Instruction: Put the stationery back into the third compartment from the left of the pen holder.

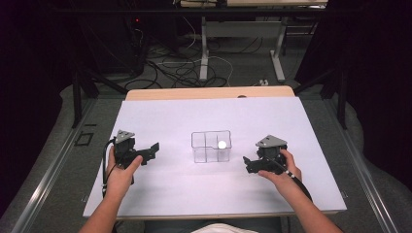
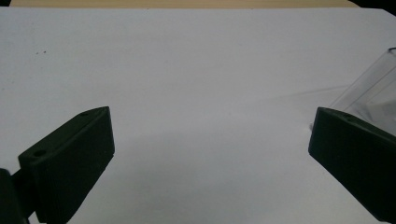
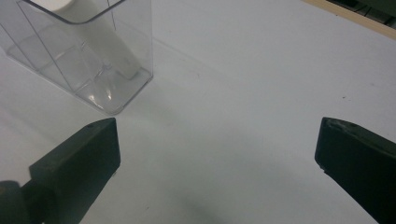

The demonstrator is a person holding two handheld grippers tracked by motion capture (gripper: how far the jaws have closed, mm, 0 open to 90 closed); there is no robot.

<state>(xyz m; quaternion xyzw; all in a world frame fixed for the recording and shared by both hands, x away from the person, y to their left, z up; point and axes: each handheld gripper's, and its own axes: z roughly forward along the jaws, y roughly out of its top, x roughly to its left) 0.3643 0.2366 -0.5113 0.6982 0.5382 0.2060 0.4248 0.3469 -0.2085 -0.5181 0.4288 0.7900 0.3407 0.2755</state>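
Observation:
A clear plastic box (image 1: 204, 151) with compartments stands at the middle of the white table top (image 1: 194, 189). A white tube (image 1: 222, 144) leans inside its right compartment. My left gripper (image 1: 151, 151) is held to the left of the box, open and empty, pointing toward it. The right gripper (image 1: 248, 166) is held to the right of the box, also open and empty. In the left gripper view the jaws (image 2: 212, 121) stand wide apart with a corner of the box (image 2: 373, 93) at the right. The right gripper view has its wide jaws (image 3: 218, 128) below the box (image 3: 140, 46) and the tube (image 3: 100, 32).
A wooden edge (image 1: 209, 92) of the table runs along the back of the white sheet. Beyond it lie cables (image 1: 180, 68) on the floor and the legs of another desk (image 1: 204, 53). Dark curtains stand at both sides.

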